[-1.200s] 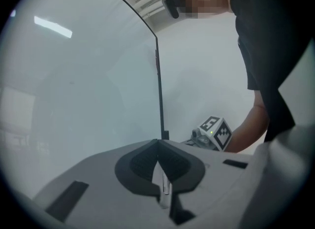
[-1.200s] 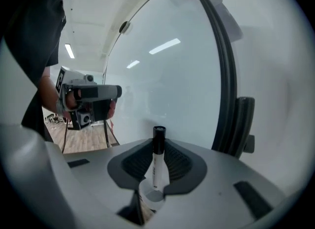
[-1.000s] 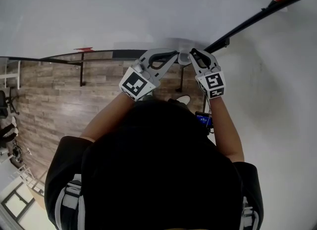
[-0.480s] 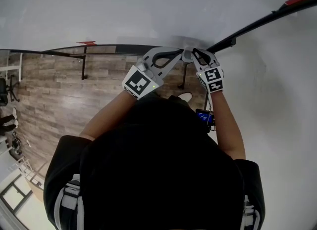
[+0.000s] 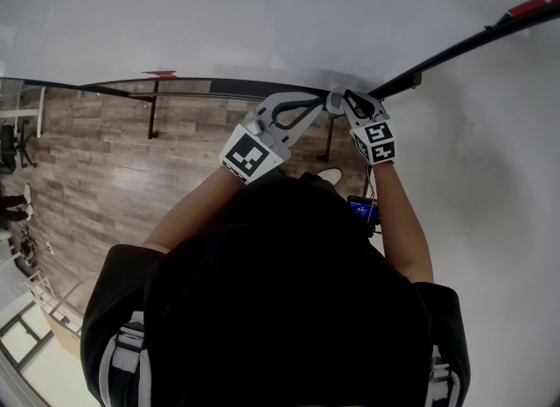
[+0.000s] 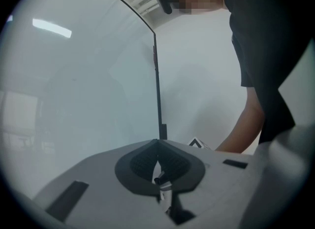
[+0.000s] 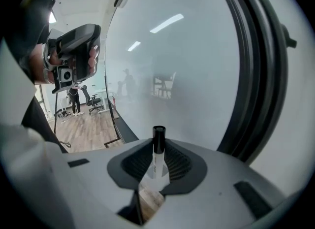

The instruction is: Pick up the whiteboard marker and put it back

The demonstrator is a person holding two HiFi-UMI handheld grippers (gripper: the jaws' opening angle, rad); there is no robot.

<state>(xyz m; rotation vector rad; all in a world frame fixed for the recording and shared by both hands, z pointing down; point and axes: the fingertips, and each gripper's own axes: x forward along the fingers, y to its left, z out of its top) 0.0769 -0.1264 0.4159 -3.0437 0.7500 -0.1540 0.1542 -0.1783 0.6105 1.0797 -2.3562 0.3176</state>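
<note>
A white whiteboard marker (image 7: 156, 163) with a black cap sits upright between the dark pads of my right gripper (image 7: 157, 147), which is shut on it; the cap points at the whiteboard (image 7: 187, 60). In the head view my right gripper (image 5: 341, 97) is at the board's lower edge, right by the black tray ledge (image 5: 219, 88); the marker itself is too small to make out there. My left gripper (image 5: 320, 101) is beside it, tips nearly touching. In the left gripper view its pads (image 6: 157, 147) meet at the front with nothing held.
A red object (image 5: 161, 73) lies on the ledge to the left. The board's black frame (image 5: 455, 46) runs up to the right. Below are the wooden floor (image 5: 96, 160), the stand's legs (image 5: 154, 121) and office chairs (image 7: 93, 102).
My right gripper has sunk with the marker toward the tray ledge. The left gripper has stayed almost where it was.
</note>
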